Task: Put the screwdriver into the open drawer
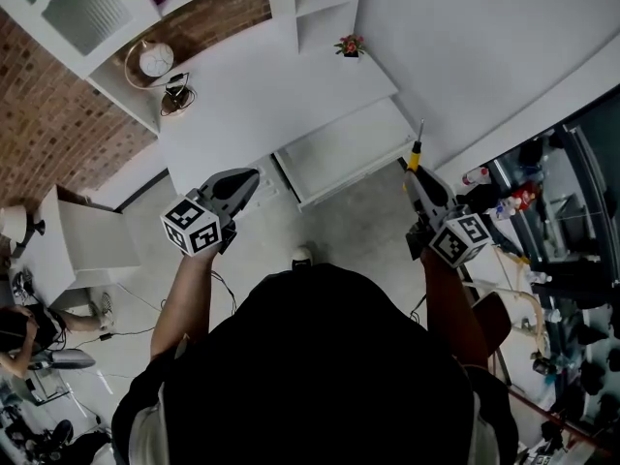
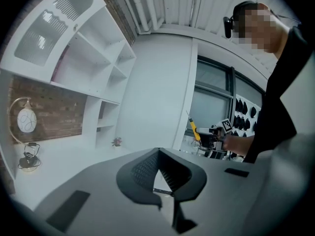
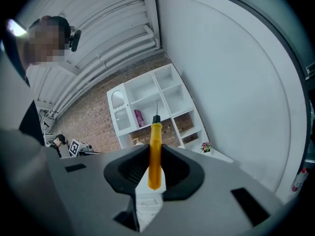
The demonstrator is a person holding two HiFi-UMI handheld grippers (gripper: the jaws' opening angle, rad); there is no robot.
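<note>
Gripping yellow-handled screwdriver (image 3: 154, 154) between 2 jaws of right gripper (image 1: 423, 184), just beside right end of open drawer (image 1: 339, 149), not yet inside. Holding left gripper (image 1: 246, 186) left of drawer, jaws closed, empty.

Potted flower (image 1: 350, 46) on white desktop (image 1: 254, 100)

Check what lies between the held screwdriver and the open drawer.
Nothing: the head view shows only bare grey floor between the screwdriver in the right gripper and the open drawer.
</note>
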